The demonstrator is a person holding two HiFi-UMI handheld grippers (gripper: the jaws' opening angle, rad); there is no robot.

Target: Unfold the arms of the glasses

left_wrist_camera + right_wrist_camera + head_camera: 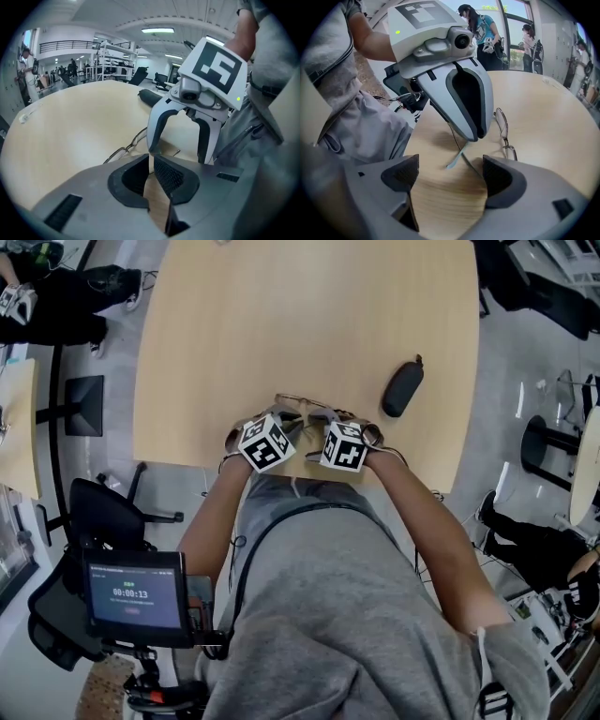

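Big wood table [309, 315], with everything bunched at its near edge, so both claws work close to the body. The case [402, 388] sits off beyond the right claw [449, 176], out of the way.

The left claw [151, 161] is squeezed nearly together. From the right gripper view it looks like it's nipping an arm [454, 161] right at its tips, though the wire is thin, so I'm not 100% sure. That'd make sense: pin one side so the frame can't skid.

The right claw is spread wide with nothing in it, and the arm's pale tip lies just ahead of its gap. I'd guess it's lined up to catch that.

The glasses [502, 126] lie flat just past both claws, lenses to the right claw's far right.
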